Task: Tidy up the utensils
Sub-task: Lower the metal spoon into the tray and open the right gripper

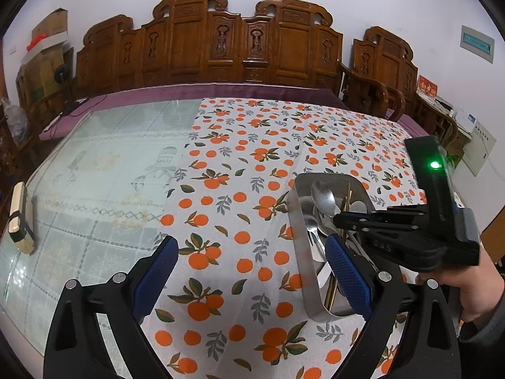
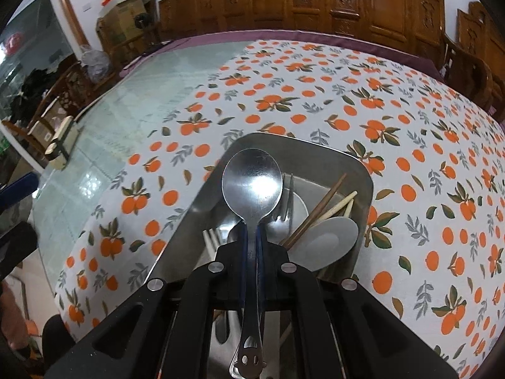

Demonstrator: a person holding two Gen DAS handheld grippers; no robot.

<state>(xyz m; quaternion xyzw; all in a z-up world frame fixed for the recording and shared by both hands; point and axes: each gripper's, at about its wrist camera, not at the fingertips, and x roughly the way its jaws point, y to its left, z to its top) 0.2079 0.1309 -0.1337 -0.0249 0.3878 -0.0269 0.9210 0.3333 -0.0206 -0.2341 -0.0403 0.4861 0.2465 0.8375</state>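
Note:
A steel tray (image 1: 301, 246) (image 2: 202, 195) sits on the orange-print cloth and holds spoons, forks and chopsticks. My right gripper (image 2: 251, 230) (image 1: 337, 219) is shut on the handle of a metal spoon (image 2: 252, 186) (image 1: 323, 197), whose bowl points forward above the tray. A white spoon (image 2: 328, 237) and brown chopsticks (image 2: 318, 208) lie in the tray's right part. My left gripper (image 1: 249, 252) is open over bare cloth just left of the tray, with nothing between its blue pads (image 1: 345, 271).
The orange-print cloth (image 1: 252, 158) covers the right part of a glass-topped table (image 1: 110, 158). A wooden block (image 1: 20, 218) lies at the table's left edge. Carved wooden chairs (image 1: 221, 41) line the far side. A hand (image 1: 473, 290) holds the right gripper.

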